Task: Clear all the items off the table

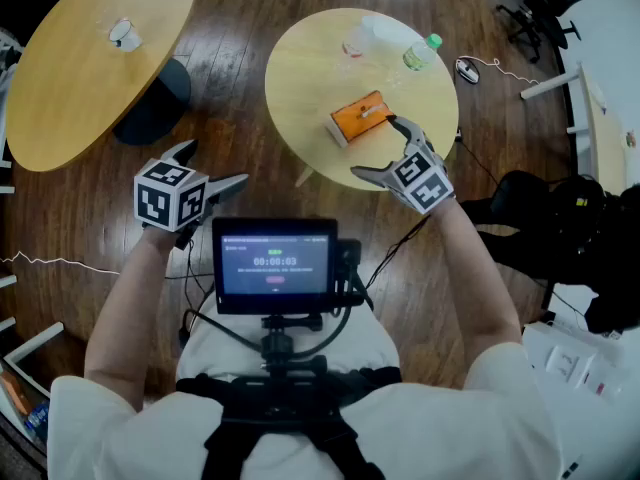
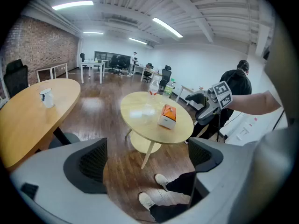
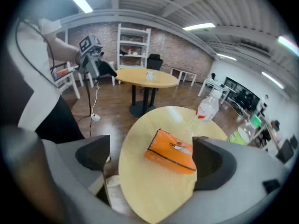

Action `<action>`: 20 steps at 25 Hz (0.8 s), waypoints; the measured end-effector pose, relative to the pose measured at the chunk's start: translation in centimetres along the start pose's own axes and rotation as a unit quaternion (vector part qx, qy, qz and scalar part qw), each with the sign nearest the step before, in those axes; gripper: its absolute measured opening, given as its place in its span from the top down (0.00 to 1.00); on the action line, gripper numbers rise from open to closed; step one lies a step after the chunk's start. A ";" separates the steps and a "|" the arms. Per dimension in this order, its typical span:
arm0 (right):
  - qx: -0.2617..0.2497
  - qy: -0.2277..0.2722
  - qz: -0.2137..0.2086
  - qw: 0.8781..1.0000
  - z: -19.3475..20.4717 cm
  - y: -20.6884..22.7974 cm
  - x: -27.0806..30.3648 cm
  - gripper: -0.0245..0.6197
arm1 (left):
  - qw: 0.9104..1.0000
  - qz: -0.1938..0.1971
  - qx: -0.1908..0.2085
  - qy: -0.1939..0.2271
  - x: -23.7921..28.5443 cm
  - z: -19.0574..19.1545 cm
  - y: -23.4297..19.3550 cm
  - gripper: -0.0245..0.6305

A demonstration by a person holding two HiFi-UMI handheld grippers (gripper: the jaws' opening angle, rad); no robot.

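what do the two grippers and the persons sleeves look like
The left gripper and right gripper are both grey plastic, each with two curved, claw-like jaws lined with black textured pads, and each carries a white cube printed with black square markers. The person wears short white sleeves.

Bright ceiling strip lights (image 2: 72,5); fisheye edges dark; glare on floor (image 2: 93,104).

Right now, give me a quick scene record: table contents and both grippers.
table: round table, wooden top
on it: orange tissue box, red-label bottle, green-cap bottle
right gripper: open, jaws wide, aimed at the tissue box, not gripping it
left gripper: open, empty, over the floor
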State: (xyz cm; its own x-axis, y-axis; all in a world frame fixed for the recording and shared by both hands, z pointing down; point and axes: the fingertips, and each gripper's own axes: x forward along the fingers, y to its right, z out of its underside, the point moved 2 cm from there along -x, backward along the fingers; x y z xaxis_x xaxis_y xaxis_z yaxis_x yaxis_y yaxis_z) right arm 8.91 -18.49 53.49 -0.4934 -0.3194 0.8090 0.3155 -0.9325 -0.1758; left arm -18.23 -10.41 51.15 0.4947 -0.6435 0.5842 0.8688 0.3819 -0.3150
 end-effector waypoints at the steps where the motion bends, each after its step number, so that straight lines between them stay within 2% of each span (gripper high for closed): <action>1: -0.036 -0.021 -0.007 0.999 0.4 0.6 1.0 0.10 | 1.000 0.002 -0.003 -0.008 0.2 -0.1 -0.2 0.13; 3: -0.106 -0.063 -0.028 0.992 1.4 1.7 3.0 0.09 | 1.000 0.003 -0.014 -0.020 0.7 -0.2 -0.3 0.14; 5: -0.181 -0.100 -0.060 0.977 2.4 2.8 4.5 0.09 | 0.999 -0.005 -0.033 -0.022 1.3 -0.5 -0.1 0.14; 7: -0.261 -0.132 -0.093 0.952 2.6 4.1 5.9 0.09 | 0.998 -0.018 -0.054 -0.014 1.9 -1.0 0.2 0.14; 10: -0.359 -0.171 -0.136 0.907 2.5 4.8 8.3 0.09 | 0.996 -0.031 -0.078 -0.010 2.1 -1.1 1.1 0.14; 12: -0.398 -0.202 -0.164 0.880 3.3 4.3 9.9 0.09 | 0.995 -0.039 -0.092 -0.013 1.9 -0.3 1.5 0.14; 17: -0.456 -0.284 -0.220 0.814 7.2 3.8 12.4 0.10 | 0.990 -0.073 -0.123 -0.004 0.7 0.1 2.0 0.14; 18: -0.466 -0.287 -0.222 0.807 7.4 3.5 12.3 0.21 | 0.988 -0.080 -0.130 -0.002 0.1 0.3 2.2 0.14; 20: -0.470 -0.283 -0.224 0.805 7.6 3.1 11.6 0.25 | 0.986 -0.094 -0.138 0.000 -1.0 0.9 3.2 0.14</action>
State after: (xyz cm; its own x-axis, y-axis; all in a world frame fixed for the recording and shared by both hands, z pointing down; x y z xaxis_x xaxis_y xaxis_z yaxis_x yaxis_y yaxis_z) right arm 10.32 -23.77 66.58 0.1450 -0.0352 0.9888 -0.6763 -0.7330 0.0731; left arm -15.96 -7.98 50.28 0.3250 -0.6857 0.6513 0.9173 0.0610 -0.3935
